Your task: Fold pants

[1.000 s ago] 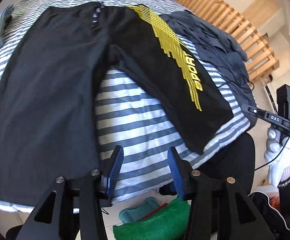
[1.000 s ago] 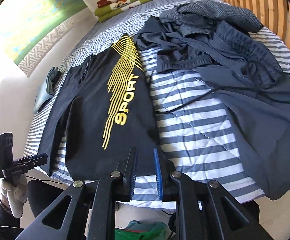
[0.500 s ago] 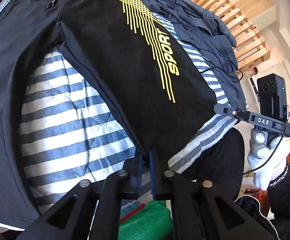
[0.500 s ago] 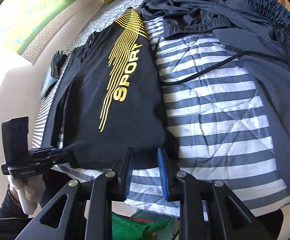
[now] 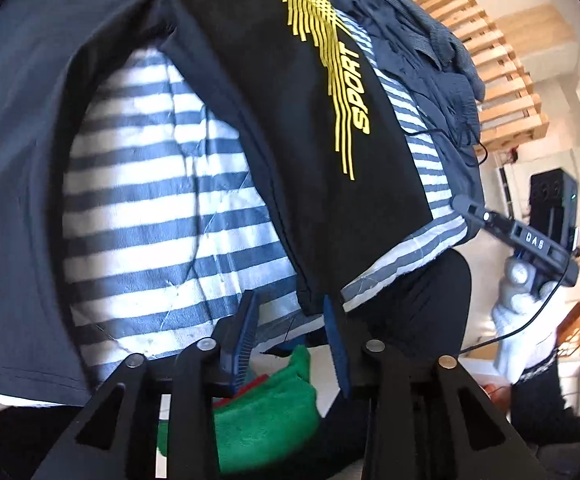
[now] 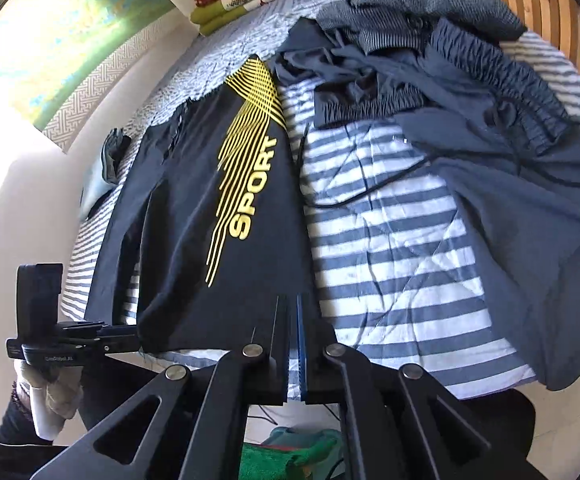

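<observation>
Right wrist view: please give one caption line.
Right gripper shut on hem of black pants on striped bed.

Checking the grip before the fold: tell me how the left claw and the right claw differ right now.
The left claw is open; the right claw is shut. The left claw's fingers straddle one hem corner of the SPORT pants without pinching it; the right claw appears clamped on the other corner of that hem. Shared: both sit at the near edge of the striped bedspread, at the same printed leg.
</observation>
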{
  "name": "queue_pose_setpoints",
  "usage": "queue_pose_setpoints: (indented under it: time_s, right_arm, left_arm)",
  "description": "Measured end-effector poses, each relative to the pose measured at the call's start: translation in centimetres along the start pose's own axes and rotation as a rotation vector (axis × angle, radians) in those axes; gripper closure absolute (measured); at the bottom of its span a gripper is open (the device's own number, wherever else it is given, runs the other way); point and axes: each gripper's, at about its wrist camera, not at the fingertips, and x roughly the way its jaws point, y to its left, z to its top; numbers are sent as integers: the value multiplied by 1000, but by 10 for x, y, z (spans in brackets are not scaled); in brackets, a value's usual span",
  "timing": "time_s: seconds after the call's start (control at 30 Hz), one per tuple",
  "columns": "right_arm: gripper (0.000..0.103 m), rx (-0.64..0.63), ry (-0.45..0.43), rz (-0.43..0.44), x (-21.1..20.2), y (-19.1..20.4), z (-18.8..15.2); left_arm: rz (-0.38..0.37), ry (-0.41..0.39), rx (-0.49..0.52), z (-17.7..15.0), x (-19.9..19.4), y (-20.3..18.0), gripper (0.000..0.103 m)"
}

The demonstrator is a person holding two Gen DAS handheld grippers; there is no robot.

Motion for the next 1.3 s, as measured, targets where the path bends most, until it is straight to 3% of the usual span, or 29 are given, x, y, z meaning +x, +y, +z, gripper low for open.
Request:
queue_pose_setpoints:
  time_s: [0.07,0.17,0.2,0.23,0.27,0.37,0.43,0.5,0.53,0.63,0.73,0.77,0.87,1.07,1.17,1.23,1.3]
  right_arm:
    - [78,33,37,42,10,-9,-2]
    - [77,38,63,26,26,-13,-1]
    - [77,39,78,32,32,-14,-1]
    - [81,39,95,38,37,-13,-1]
    - [99,41,106,42,40,-12,-1]
    - [101,63,95,82,33,-9,1]
    - [101,77,60,113,18,-10,3]
    - [101,98,48,115,8,-14,4]
    - [101,114,54,128,6,-18,4]
    - [101,152,83,172,13,-23,1]
    - [97,128,102,114,21,-23,1]
    - [91,141,115,98,23,-27,1]
    - [89,198,72,100,15,-40,2]
    - [89,158,-25,45,-16,-48,16]
    - [89,128,-65,32,-29,-49,30]
    - [89,117,-83,24,-36,-54,41]
    - [89,101,-100,21,-37,-51,56]
  left_arm:
    - [-20,-20,-3,0,1,2,60]
    - [-38,-31,12,4,7,-2,64]
    - [-48,-30,17,4,10,-4,86]
    - [-52,-20,24,5,12,-8,95]
    - [-45,-24,41,5,11,-12,96]
    - [53,-48,129,1,-4,-26,95]
    - [186,-84,185,-3,-13,-36,89]
    - [301,-135,246,-5,-21,-49,65]
    - [318,-163,289,-8,-25,-60,63]
    - [322,-182,402,-10,-18,-94,60]
    - [283,-143,487,-5,13,-129,59]
    - [279,-128,517,-2,26,-141,59]
    - [253,-95,576,15,74,-187,54]
    - [204,-45,561,45,153,-240,52]
    - [250,-39,553,54,175,-245,52]
    - [260,-61,540,60,178,-245,58]
    - [266,-62,518,66,176,-242,86]
